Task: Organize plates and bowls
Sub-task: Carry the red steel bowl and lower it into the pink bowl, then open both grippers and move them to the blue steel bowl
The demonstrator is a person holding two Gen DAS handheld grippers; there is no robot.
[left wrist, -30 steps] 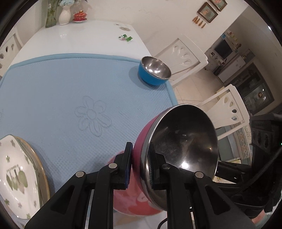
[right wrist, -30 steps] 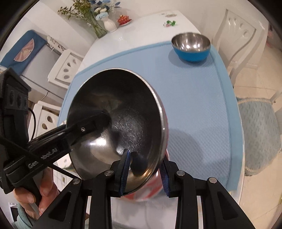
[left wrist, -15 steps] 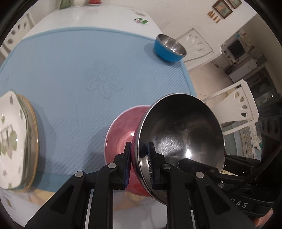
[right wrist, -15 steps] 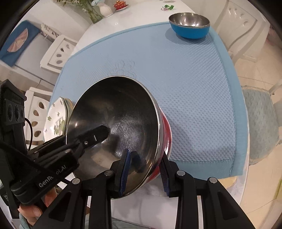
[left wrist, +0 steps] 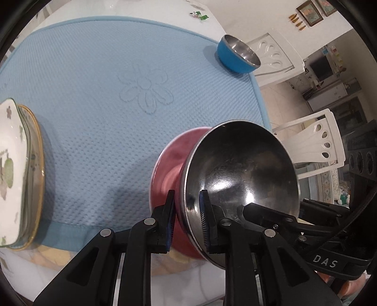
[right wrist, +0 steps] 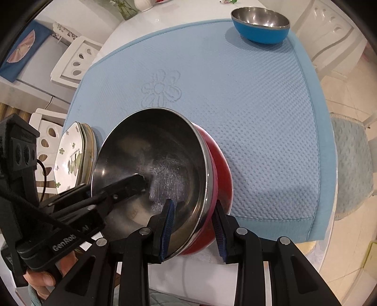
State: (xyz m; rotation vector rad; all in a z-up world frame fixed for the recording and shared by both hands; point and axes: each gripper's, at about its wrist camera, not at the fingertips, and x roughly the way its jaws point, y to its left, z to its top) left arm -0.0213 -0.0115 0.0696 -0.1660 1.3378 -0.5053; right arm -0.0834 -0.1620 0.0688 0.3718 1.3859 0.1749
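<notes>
A red bowl with a steel inside [left wrist: 242,174] [right wrist: 160,169] is held tilted over the near edge of the blue mat [left wrist: 106,77]. My left gripper [left wrist: 187,219] is shut on its rim from the left. My right gripper [right wrist: 193,226] is shut on its rim from the near side, one finger inside and one outside. A second red bowl [left wrist: 169,164] sits right behind it on the mat. A blue steel bowl [left wrist: 238,57] [right wrist: 260,24] stands at the mat's far right corner. A stack of plates [left wrist: 16,164] [right wrist: 75,155] lies at the near left.
White chairs [left wrist: 315,141] [right wrist: 75,58] stand around the white table. A vase with flowers [right wrist: 132,4] and small items sit at the table's far end. A cushioned chair [right wrist: 351,169] is on the right.
Both grippers have carried the steel-lined red bowl lower and closer to the mat's near edge, over the other red bowl. The views have tilted down toward the table.
</notes>
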